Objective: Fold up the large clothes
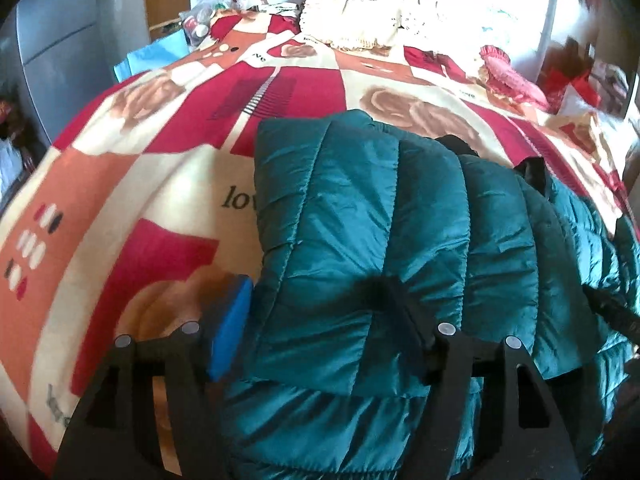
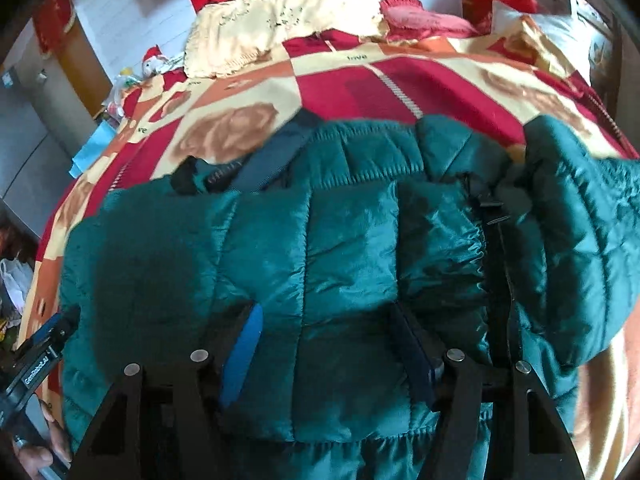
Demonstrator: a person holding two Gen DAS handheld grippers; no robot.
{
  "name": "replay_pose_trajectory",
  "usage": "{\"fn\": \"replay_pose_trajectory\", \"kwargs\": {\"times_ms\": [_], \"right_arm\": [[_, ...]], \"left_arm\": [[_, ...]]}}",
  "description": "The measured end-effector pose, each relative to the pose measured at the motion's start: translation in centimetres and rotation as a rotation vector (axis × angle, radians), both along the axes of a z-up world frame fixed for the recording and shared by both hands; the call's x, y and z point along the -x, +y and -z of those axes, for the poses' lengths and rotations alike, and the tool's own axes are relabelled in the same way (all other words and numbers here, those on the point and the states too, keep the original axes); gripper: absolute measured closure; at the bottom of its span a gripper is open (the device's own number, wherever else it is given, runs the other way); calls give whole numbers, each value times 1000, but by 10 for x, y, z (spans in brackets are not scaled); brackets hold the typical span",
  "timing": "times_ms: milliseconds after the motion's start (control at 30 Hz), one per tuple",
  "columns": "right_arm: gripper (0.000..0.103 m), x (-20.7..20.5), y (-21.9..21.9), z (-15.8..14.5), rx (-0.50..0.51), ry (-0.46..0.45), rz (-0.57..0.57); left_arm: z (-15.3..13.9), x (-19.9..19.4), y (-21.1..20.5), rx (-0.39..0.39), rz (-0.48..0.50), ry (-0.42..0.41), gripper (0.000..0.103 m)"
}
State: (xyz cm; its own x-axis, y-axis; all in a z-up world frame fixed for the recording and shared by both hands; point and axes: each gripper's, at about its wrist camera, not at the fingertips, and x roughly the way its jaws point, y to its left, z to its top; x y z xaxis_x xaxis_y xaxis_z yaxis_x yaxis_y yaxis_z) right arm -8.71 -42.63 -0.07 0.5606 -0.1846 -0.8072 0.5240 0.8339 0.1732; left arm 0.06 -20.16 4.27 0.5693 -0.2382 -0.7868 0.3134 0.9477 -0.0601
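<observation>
A big bed fills both views, covered by a red, cream and orange blanket [image 1: 132,168] printed with roses and the word "love", spreading out ahead of and to either side of both tongs; on top of it lies the teal quilted puffer jacket [image 1: 360,208], bunched into a thick folded heap directly under and in front of the left gripper [image 1: 316,312] and stretching away to that gripper's right, while from the right wrist the same jacket [image 2: 312,240] spans nearly the whole width, with a puffy sleeve [image 2: 576,216] lifted off to the right gripper's right and a black strap with a buckle [image 2: 494,216] running down ahead of its right finger; far beyond both tongs, at the head of the bed, sits a cream frilled pillow [image 1: 360,12] and next to it a pink ruffled cushion [image 1: 508,76]; the left gripper stands released, jaws apart, its blue pad [image 1: 232,328] off the jacket's left edge over the blanket and its dark finger resting on the fabric; the right gripper [image 2: 332,344] is also released, jaws spread over the jacket with fabric between them but not pinched; down at its left a hand [image 2: 44,440] holds the other tool's handle
</observation>
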Motion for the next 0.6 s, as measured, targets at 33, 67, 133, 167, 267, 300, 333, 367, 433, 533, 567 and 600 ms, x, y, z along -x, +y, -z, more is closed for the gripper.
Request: {"fn": "replay_pose_trajectory", "kwargs": {"times_ms": [33,67,133,167,267,300,333,367,433,533,567,600], "right_arm": [[38,0,2,1,9,4,-5],[38,-1,3,2,18,10,-11],[36,-1,3,2,23,-3,-20],[35,1,3,3,21,-16,-22],[31,4,4,2,15,-43,-33],[31,4,3,1,12,-39,-35],[31,3,5,0,13,-27,-35],[32,3,6,-3,20,-12,-29],[32,9,14,-14,53,-9,-16],[32,23,22,-29,78,-48,-5],[32,27,22,-32,78,-54,-1],[32,31,21,-33,72,-57,3]], "left_arm": [[2,-1,2,15,-9,9,31],[4,-3,5,34,-14,22,31],[6,-5,7,57,-20,37,31],[6,-5,7,62,-22,37,31],[5,-1,4,43,-21,19,31],[5,-1,3,35,-19,15,31],[4,0,3,27,-17,11,31],[4,1,3,24,-15,8,31],[5,2,3,23,-13,6,31],[5,4,3,26,-15,9,31],[5,5,3,25,-15,8,31],[5,4,3,23,-16,6,30]]}}
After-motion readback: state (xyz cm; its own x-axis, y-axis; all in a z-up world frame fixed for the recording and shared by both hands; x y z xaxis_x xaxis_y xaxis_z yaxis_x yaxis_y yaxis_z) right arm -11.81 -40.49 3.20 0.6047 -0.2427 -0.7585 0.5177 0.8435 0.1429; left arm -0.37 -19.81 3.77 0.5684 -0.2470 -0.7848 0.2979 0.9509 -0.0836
